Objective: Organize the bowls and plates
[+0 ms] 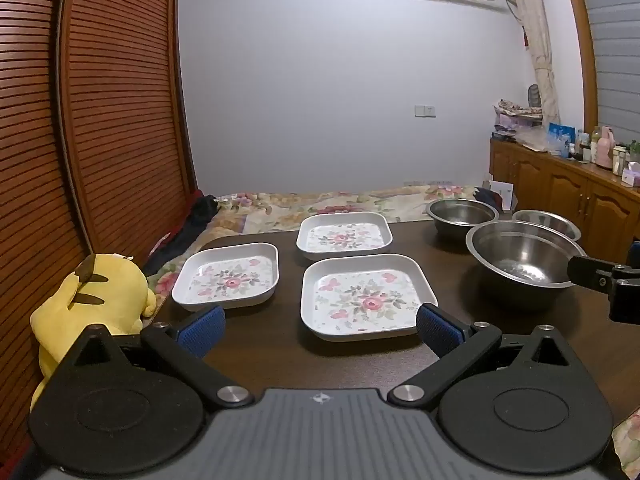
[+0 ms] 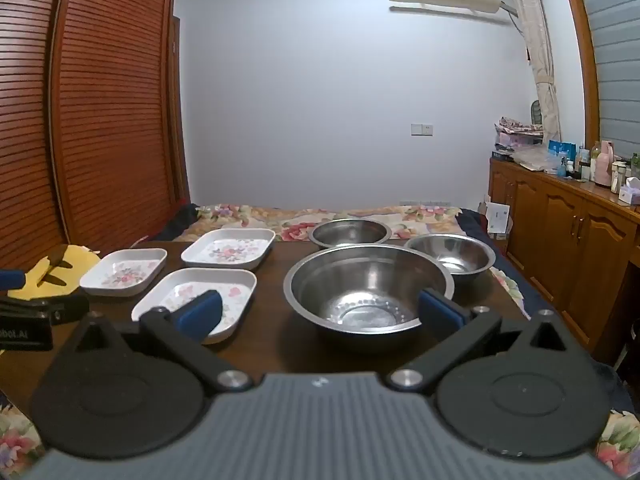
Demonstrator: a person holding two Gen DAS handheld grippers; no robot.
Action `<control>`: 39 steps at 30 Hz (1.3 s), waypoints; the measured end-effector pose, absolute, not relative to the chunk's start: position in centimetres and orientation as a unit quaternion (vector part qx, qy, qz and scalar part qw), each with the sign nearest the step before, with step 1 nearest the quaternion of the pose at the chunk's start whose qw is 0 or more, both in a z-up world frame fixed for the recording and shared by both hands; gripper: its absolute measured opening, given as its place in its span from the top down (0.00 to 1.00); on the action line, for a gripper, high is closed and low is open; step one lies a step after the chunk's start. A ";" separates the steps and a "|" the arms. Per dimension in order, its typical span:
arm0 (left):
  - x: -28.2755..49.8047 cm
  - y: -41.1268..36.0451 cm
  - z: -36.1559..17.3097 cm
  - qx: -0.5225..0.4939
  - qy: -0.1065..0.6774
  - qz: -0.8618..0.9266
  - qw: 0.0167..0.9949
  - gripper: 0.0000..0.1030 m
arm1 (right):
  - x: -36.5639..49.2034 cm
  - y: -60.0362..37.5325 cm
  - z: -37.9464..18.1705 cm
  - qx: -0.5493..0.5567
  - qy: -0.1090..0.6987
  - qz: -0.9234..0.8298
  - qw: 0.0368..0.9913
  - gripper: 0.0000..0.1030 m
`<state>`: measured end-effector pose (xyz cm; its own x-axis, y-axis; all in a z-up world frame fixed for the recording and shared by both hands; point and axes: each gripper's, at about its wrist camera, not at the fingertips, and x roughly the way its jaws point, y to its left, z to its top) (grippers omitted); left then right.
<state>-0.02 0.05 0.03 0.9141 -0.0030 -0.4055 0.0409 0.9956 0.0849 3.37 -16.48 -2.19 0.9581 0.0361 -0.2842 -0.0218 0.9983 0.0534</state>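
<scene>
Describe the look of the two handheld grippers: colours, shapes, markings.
Both match: the left gripper and right gripper have black linkage arms with silver pivot bolts, blue textured pads, round black discs and a ribbed grey body bearing a small logo. No sleeves or cables show.

Left tool wide apart, empty; nearest plate possibly between tips.

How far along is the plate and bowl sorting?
Done: nothing; three floral plates and three steel bowls sit apart on the table. In hand: nothing; left claw and right claw open, empty. Left: all stacking.
</scene>
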 end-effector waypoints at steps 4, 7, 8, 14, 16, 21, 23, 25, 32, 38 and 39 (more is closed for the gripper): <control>0.0 0.2 0.0 0.046 0.206 -0.011 0.977 0.00 | 3.4 -16.5 -2.1 0.023 0.143 0.016 0.989 0.00; -0.2 0.3 0.4 0.047 0.206 -0.010 0.977 0.00 | 3.3 -16.5 -2.1 0.025 0.141 0.016 0.990 0.00; -0.2 0.4 0.5 0.047 0.205 -0.010 0.978 0.00 | 3.3 -16.5 -2.1 0.025 0.141 0.017 0.990 0.00; -0.2 0.6 0.6 0.048 0.204 -0.009 0.978 0.00 | 3.1 -17.0 -1.7 0.025 0.142 0.015 0.989 0.00; -0.3 0.6 0.6 0.048 0.203 -0.009 0.978 0.00 | 3.1 -17.2 -1.6 0.028 0.144 0.015 0.989 0.00; -0.3 0.5 0.7 0.050 0.203 -0.009 0.978 0.00 | 3.3 -16.8 -2.2 0.024 0.142 0.013 0.989 0.00; -0.3 0.3 0.7 0.051 0.202 -0.009 0.978 0.00 | 3.3 -16.8 -2.2 0.024 0.142 0.012 0.990 0.00; -0.3 0.3 0.8 0.052 0.201 -0.009 0.978 0.00 | 3.4 -16.7 -2.2 0.024 0.142 0.011 0.990 0.00; -0.3 0.0 0.7 0.054 0.199 -0.009 0.978 0.00 | 3.3 -16.7 -2.3 0.025 0.141 0.011 0.990 0.00; -0.3 0.1 0.6 0.054 0.199 -0.009 0.978 0.00 | 3.3 -16.7 -2.2 0.024 0.142 0.012 0.990 0.00; -0.3 0.0 0.6 0.054 0.199 -0.009 0.978 0.00 | 3.3 -16.7 -2.2 0.024 0.142 0.012 0.990 0.00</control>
<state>-0.35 0.04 0.64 0.9206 0.0042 -0.3904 0.0387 0.9940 0.1019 3.26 -16.69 -2.24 0.9594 0.0312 -0.2802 -0.0175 0.9985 0.0514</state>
